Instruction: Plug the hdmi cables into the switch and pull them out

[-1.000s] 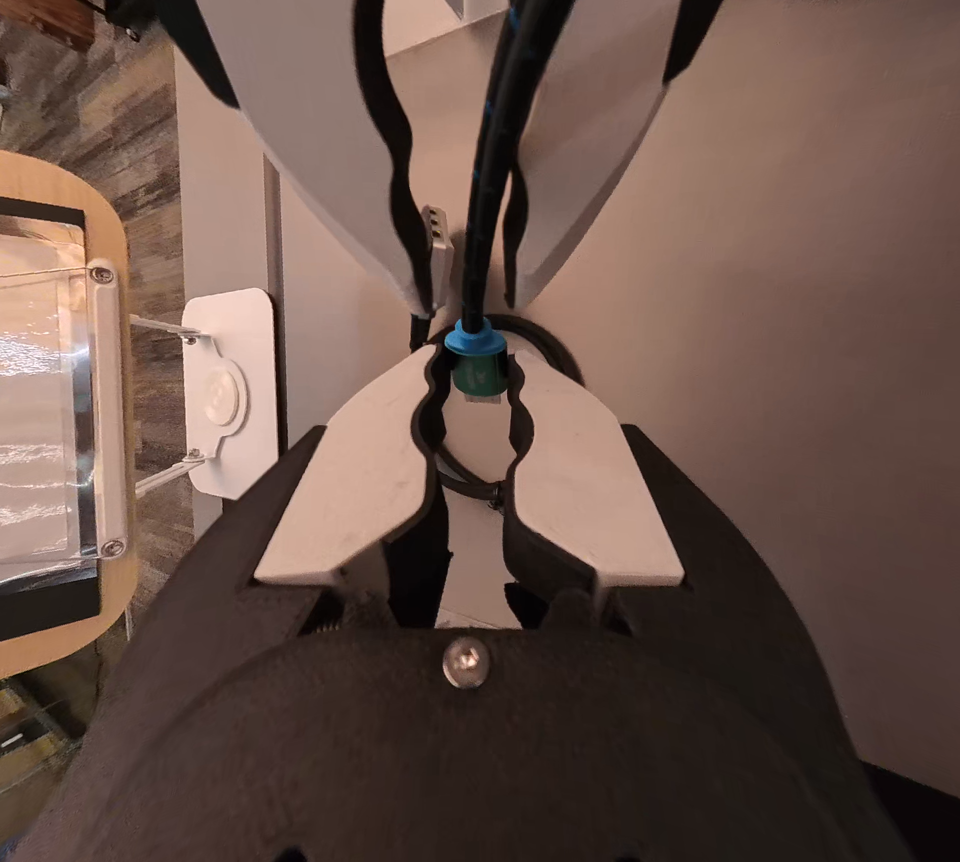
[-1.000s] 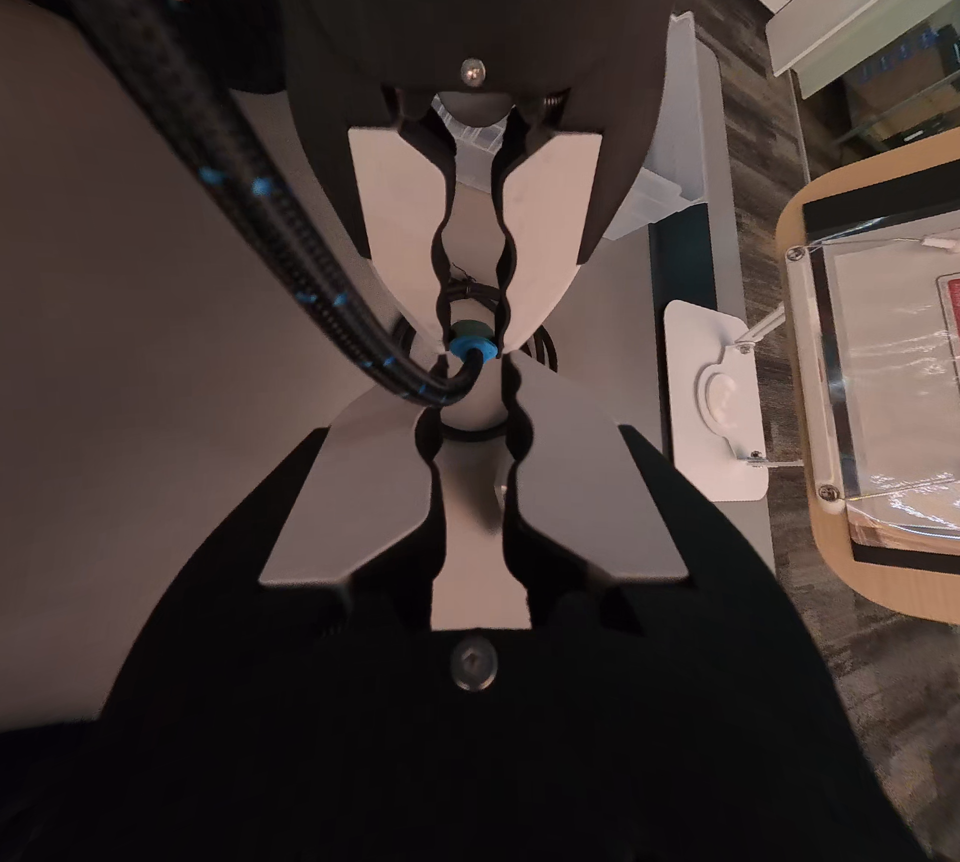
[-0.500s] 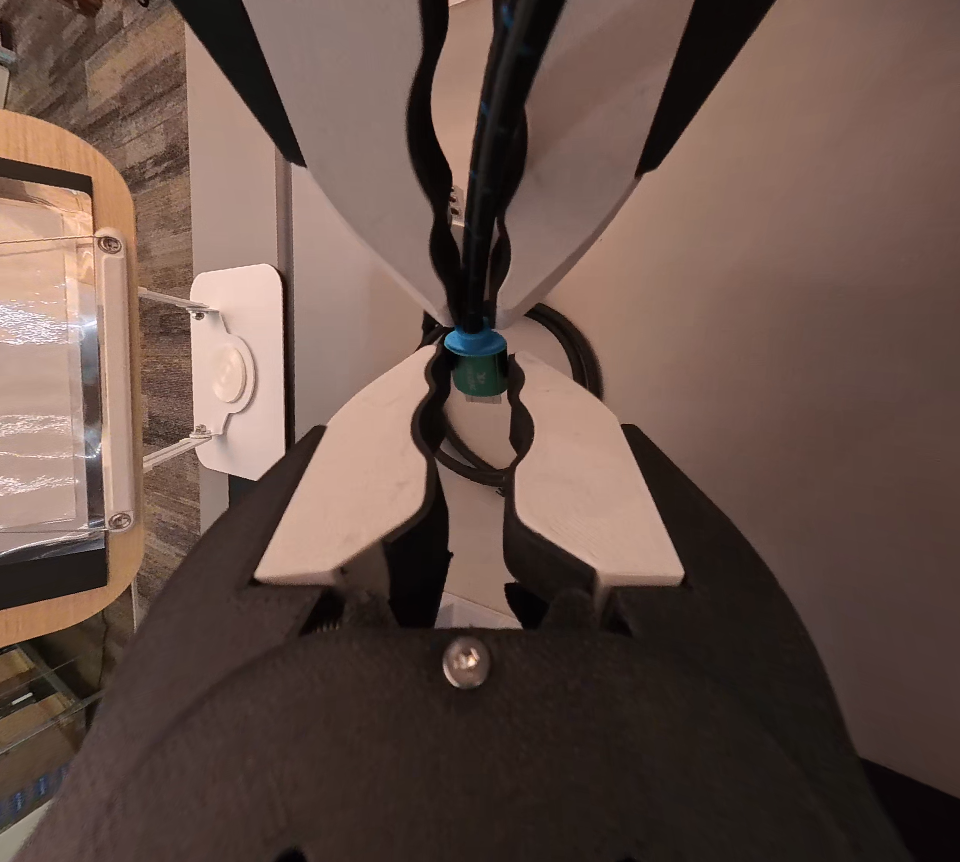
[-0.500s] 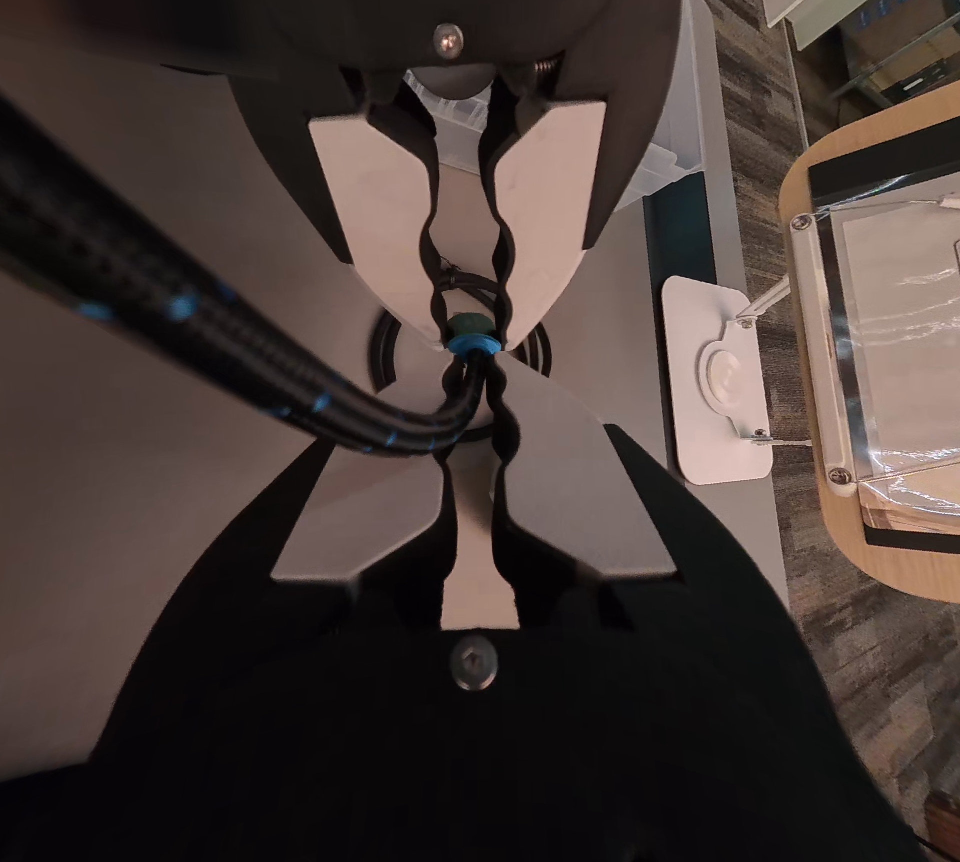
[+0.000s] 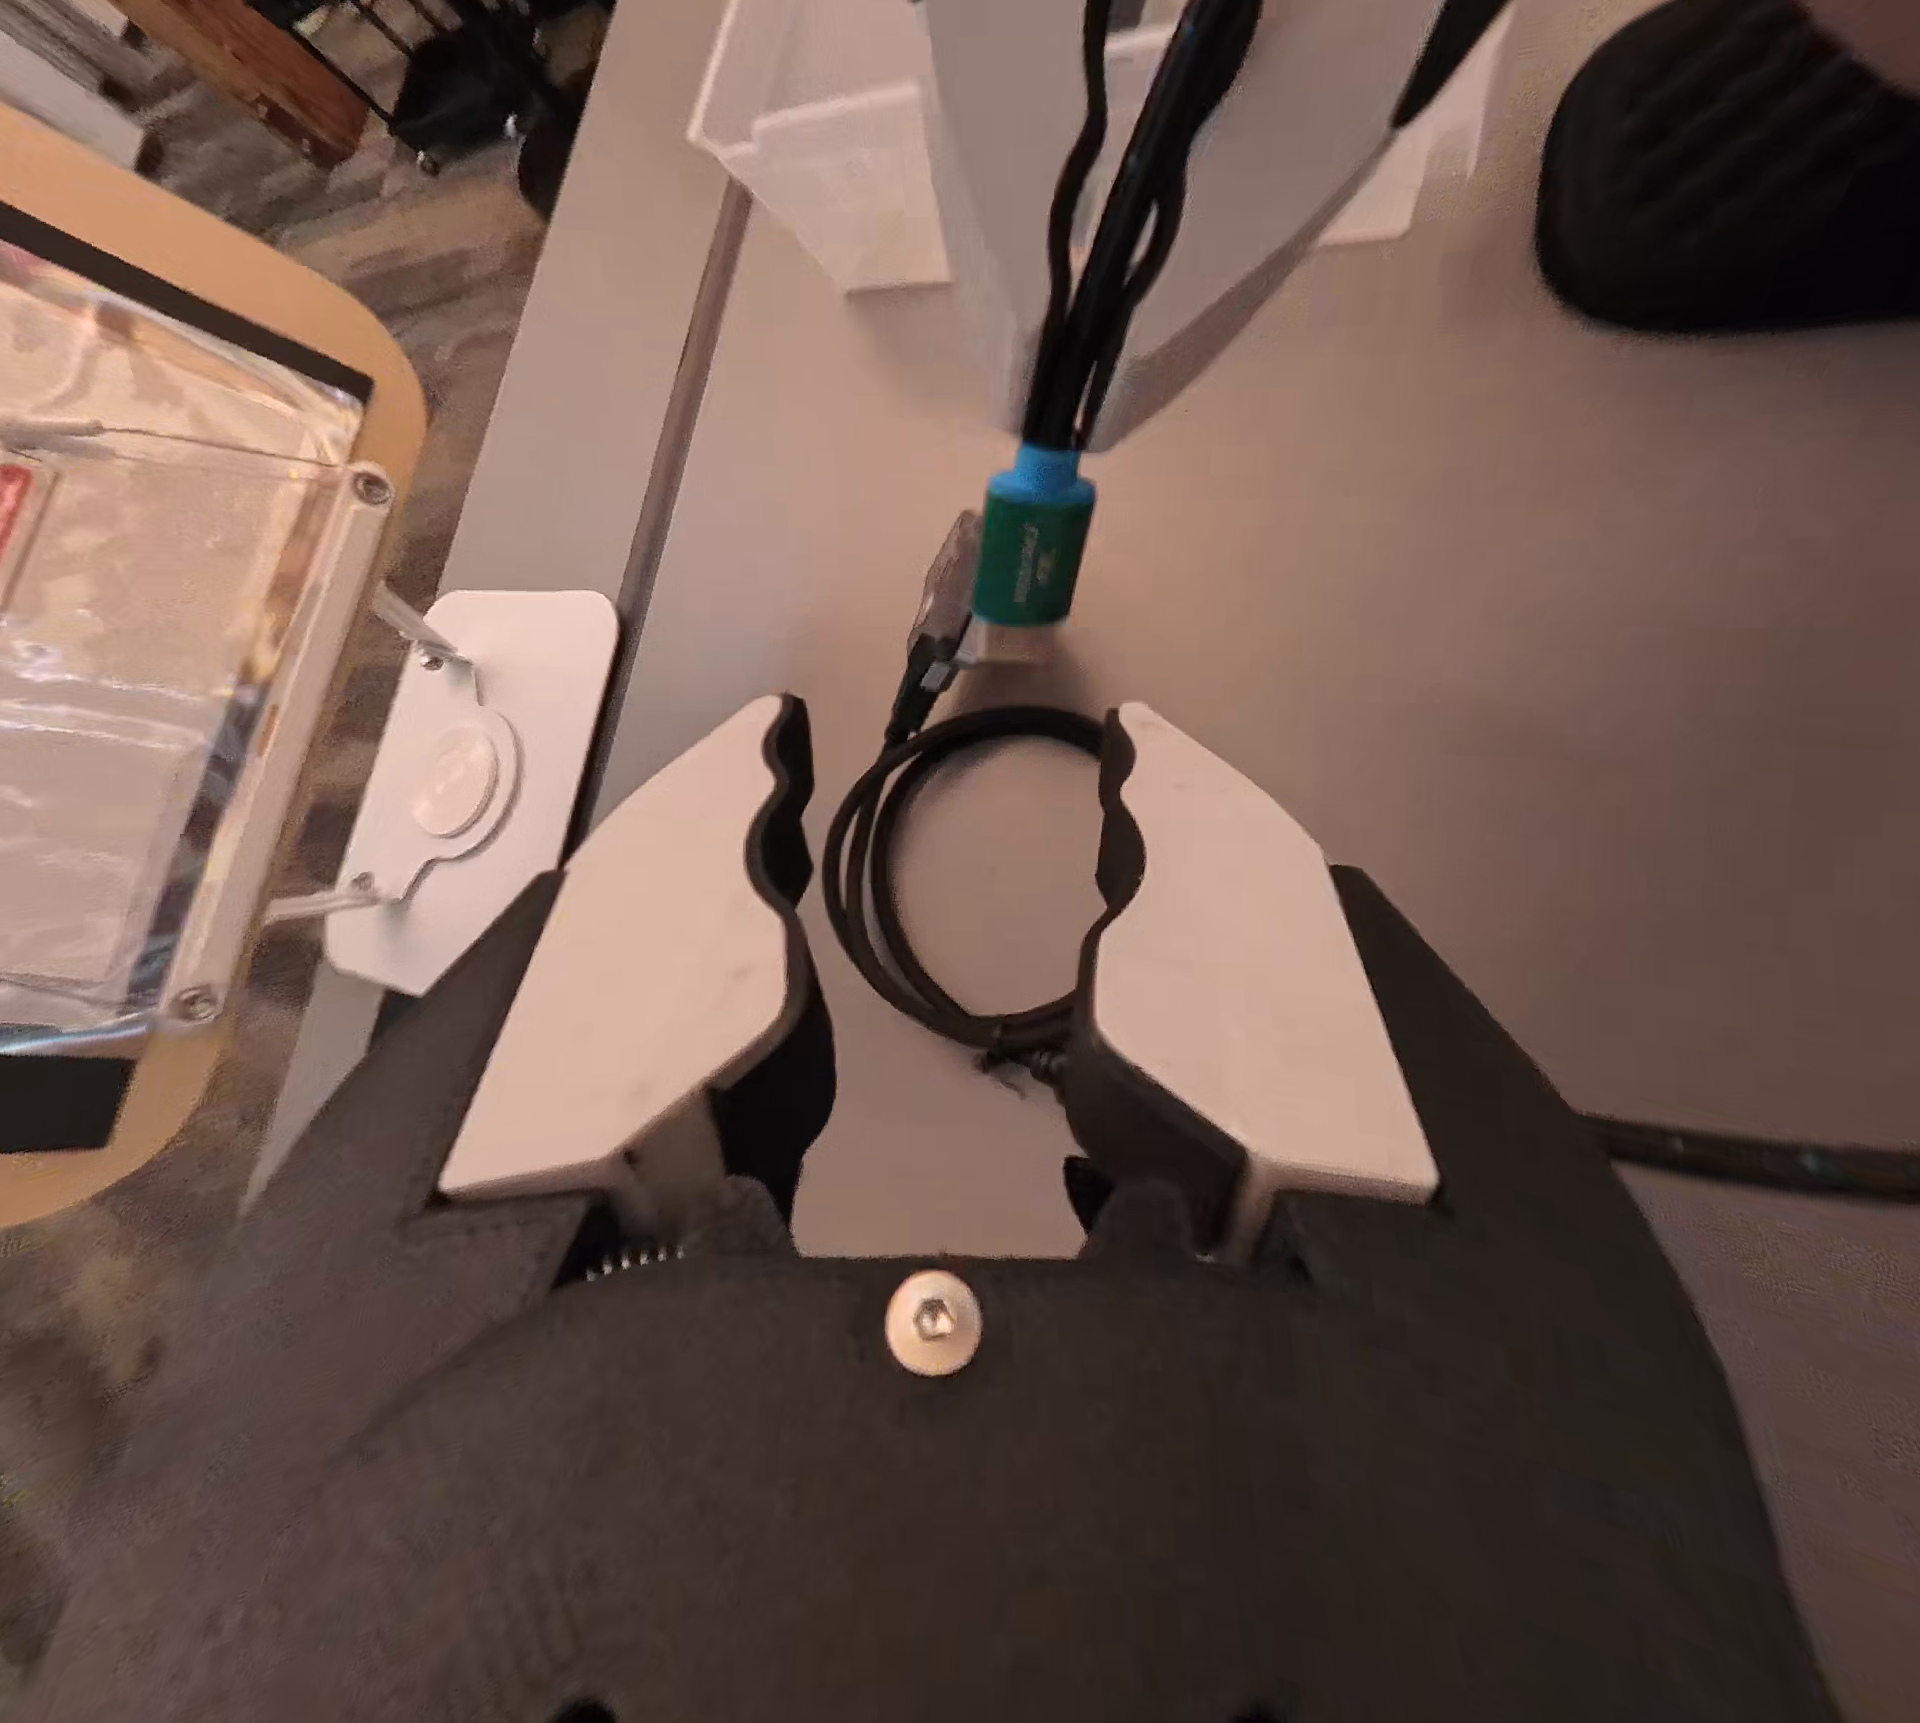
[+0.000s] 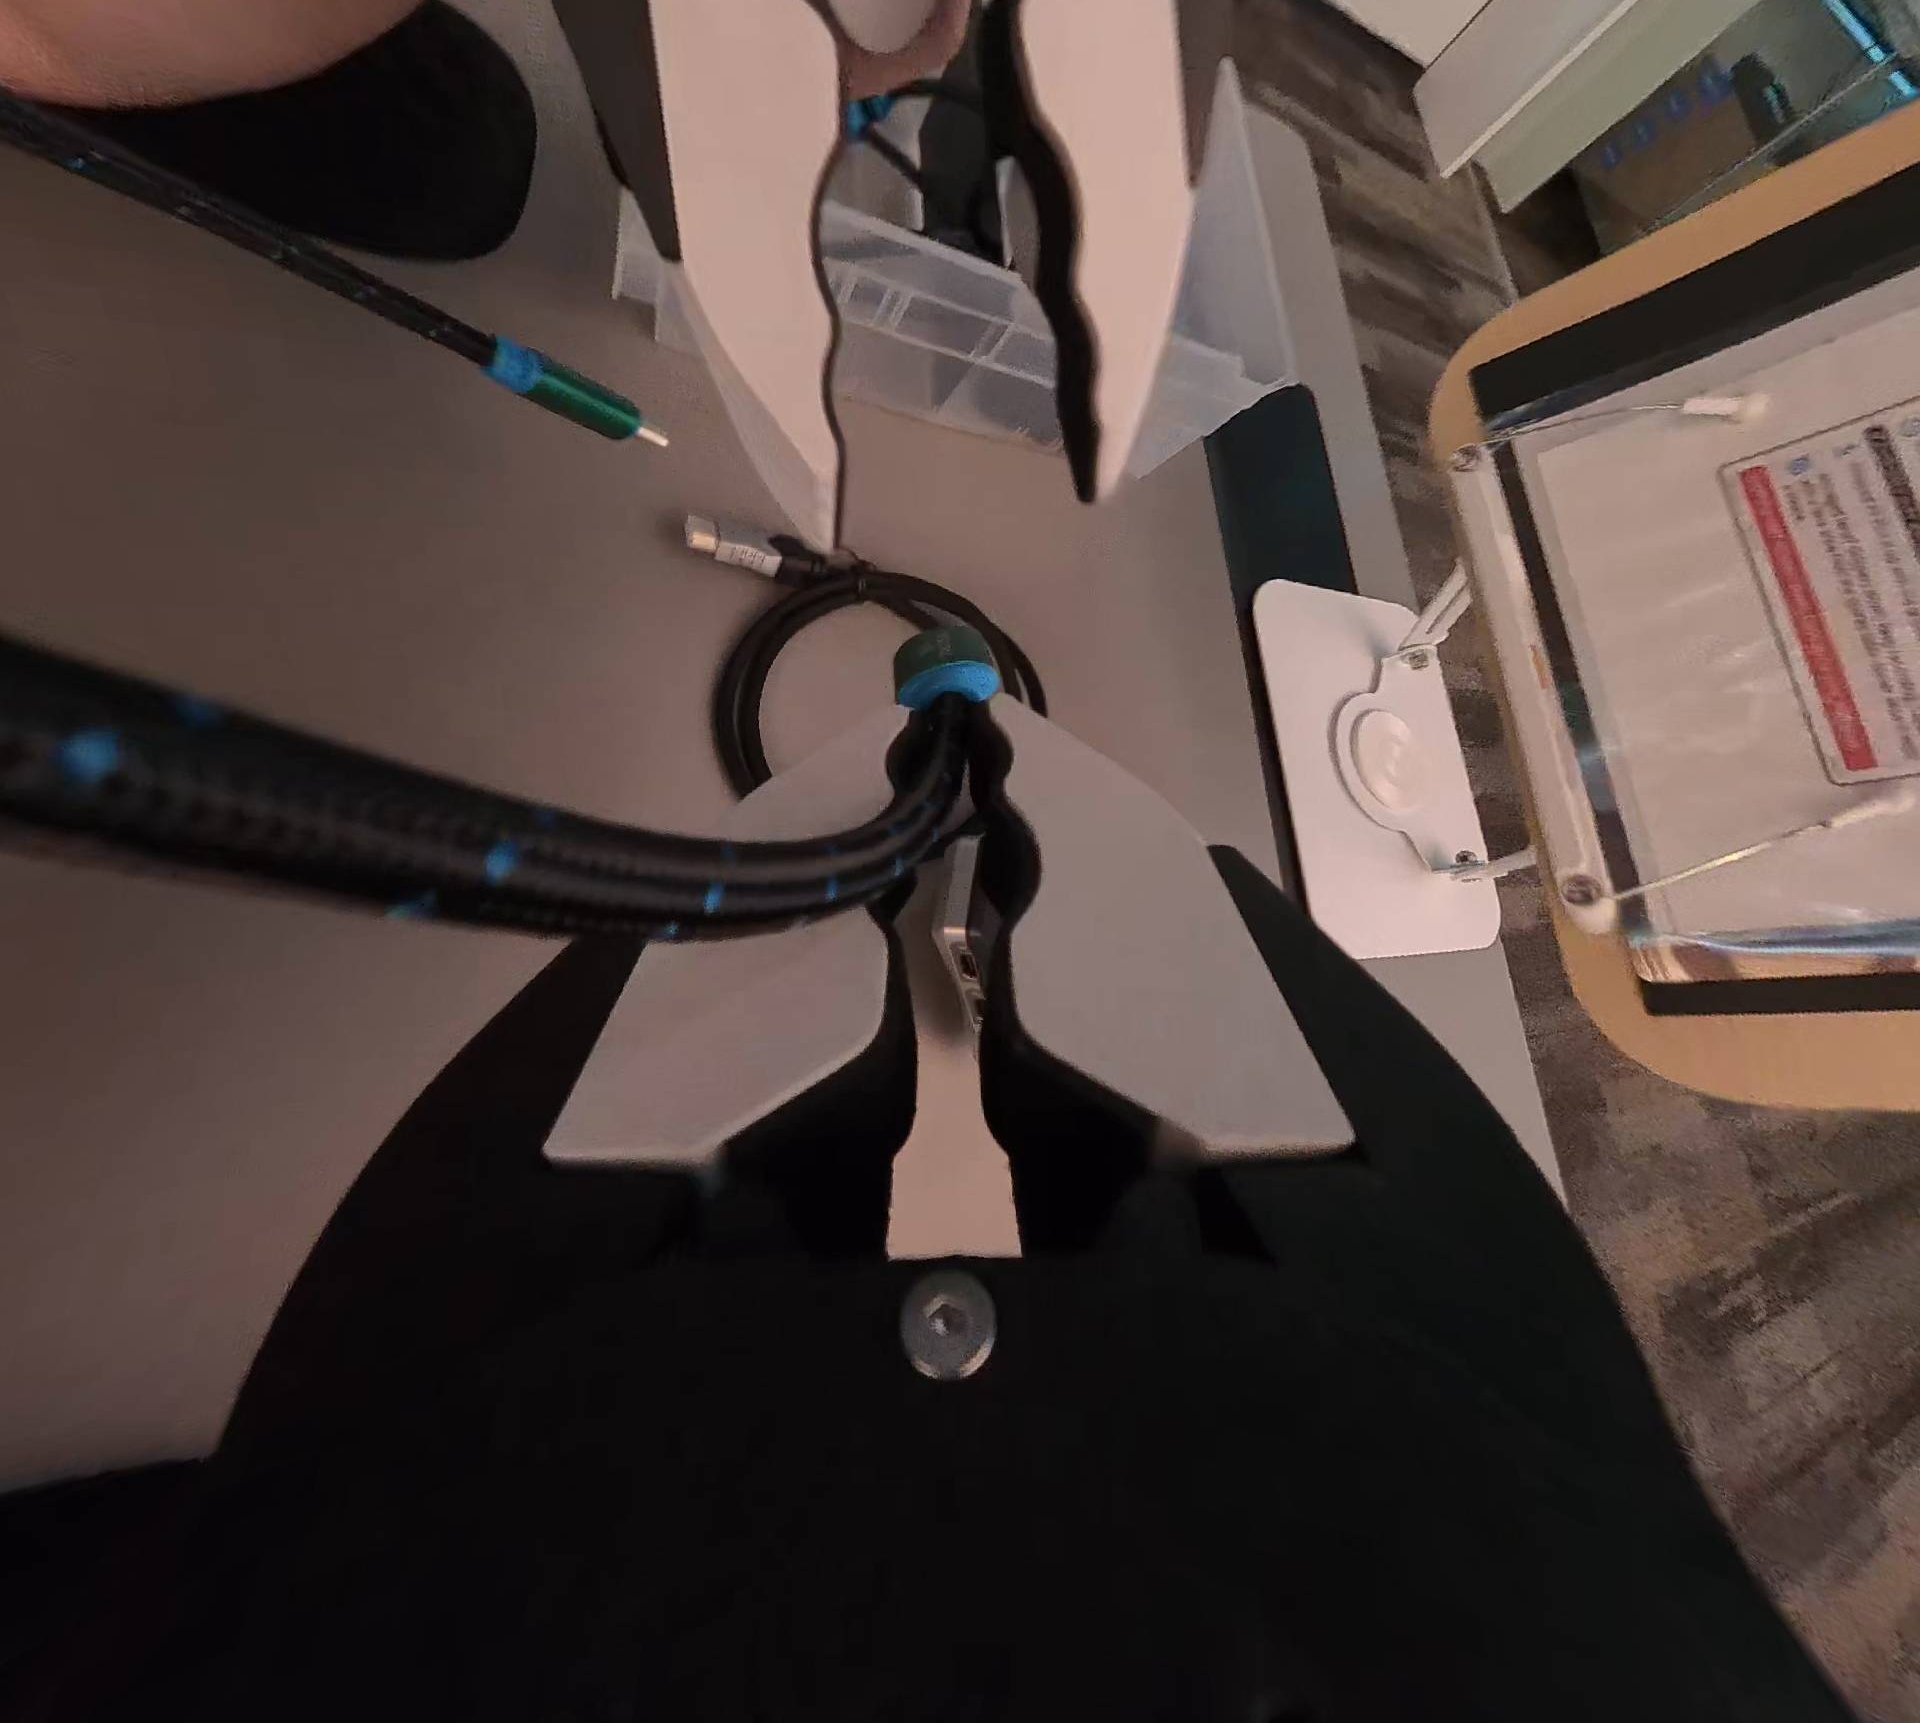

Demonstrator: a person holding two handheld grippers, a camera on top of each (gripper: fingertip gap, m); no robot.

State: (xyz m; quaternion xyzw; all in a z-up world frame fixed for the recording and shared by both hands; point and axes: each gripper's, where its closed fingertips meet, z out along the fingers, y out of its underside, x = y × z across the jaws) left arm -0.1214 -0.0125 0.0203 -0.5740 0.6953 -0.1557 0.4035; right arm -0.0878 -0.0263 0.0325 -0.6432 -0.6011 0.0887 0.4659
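Observation:
My left gripper (image 5: pixel 956 728) is open and empty, its jaws on either side of a coil of thin black cable (image 5: pixel 862 894) on the grey table (image 5: pixel 1455 634). My right gripper (image 6: pixel 951 738) is shut on a black braided hdmi cable (image 6: pixel 520 852) just behind its green plug with a blue collar (image 5: pixel 1029 551). The plug's metal end is bare, next to the small silver switch (image 5: pixel 940 593), which also shows between the right fingers (image 6: pixel 956 925). A second green hdmi plug (image 6: pixel 566 406) hangs free at the left. A silver connector (image 6: pixel 727 546) lies by the coil.
Clear plastic bins (image 5: pixel 831 146) stand at the table's far side. A white bracket plate (image 5: pixel 457 790) sits at the table edge, next to a wooden stand with a clear panel (image 5: pixel 156 634). A person's dark-sleeved arm (image 5: pixel 1714 167) is above the table.
My left gripper has opened, let go of the green plug and drawn back. The right gripper still holds the cable and has moved away from the left one.

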